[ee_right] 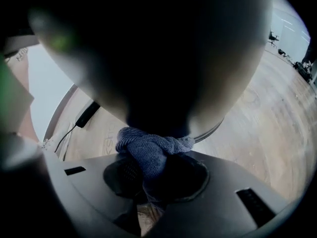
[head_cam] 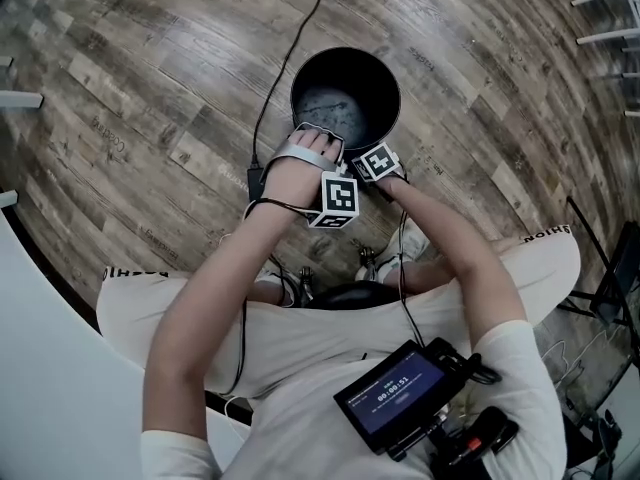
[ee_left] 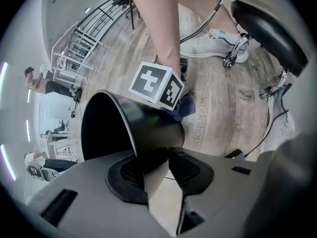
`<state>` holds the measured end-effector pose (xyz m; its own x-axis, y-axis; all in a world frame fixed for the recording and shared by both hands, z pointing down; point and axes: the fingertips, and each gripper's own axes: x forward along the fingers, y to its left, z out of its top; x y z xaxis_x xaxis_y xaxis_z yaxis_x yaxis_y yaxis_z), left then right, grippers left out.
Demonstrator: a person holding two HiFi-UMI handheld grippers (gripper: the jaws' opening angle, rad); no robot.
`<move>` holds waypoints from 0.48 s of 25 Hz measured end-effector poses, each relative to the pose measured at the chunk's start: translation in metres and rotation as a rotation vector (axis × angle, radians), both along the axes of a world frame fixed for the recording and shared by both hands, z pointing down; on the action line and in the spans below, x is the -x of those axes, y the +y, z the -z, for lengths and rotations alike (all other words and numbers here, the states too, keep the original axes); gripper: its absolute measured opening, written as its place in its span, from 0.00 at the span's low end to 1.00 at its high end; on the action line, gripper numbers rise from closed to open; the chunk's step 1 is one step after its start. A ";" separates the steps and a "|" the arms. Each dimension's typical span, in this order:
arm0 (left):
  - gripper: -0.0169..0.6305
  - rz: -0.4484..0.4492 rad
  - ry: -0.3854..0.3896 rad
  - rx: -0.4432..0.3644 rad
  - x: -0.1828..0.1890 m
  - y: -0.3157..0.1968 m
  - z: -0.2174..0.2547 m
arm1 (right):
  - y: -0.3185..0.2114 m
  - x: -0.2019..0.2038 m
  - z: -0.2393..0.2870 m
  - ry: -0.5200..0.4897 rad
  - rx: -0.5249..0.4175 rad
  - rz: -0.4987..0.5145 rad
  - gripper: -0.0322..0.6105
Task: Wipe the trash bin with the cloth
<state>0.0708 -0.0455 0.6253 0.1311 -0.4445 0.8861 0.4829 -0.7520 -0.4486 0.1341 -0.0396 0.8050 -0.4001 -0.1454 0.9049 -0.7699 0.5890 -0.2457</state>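
Observation:
The black trash bin (head_cam: 345, 98) stands open on the wood floor in front of my knees. My left gripper (head_cam: 320, 136) sits at the bin's near rim, and in the left gripper view its jaws (ee_left: 166, 160) are clamped on the bin's wall (ee_left: 148, 133), one pad inside and one outside. My right gripper (head_cam: 378, 165) is low against the outside of the bin's near right side. It is shut on a bunched blue-grey cloth (ee_right: 151, 150), which presses against the dark bin wall (ee_right: 158, 58). The cloth (ee_left: 187, 105) also peeks out below the right gripper's marker cube (ee_left: 158, 86).
A black cable (head_cam: 290, 48) runs over the floor past the bin's left side. My shoes (ee_left: 213, 41) and a black stool seat (ee_left: 267, 26) are close behind the bin. A screen device (head_cam: 400, 393) hangs at my chest. Railings (ee_left: 79, 43) stand farther off.

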 end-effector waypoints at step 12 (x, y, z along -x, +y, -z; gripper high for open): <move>0.38 -0.015 0.027 0.078 0.016 0.003 -0.002 | 0.042 -0.001 0.101 -0.027 0.114 -0.034 0.20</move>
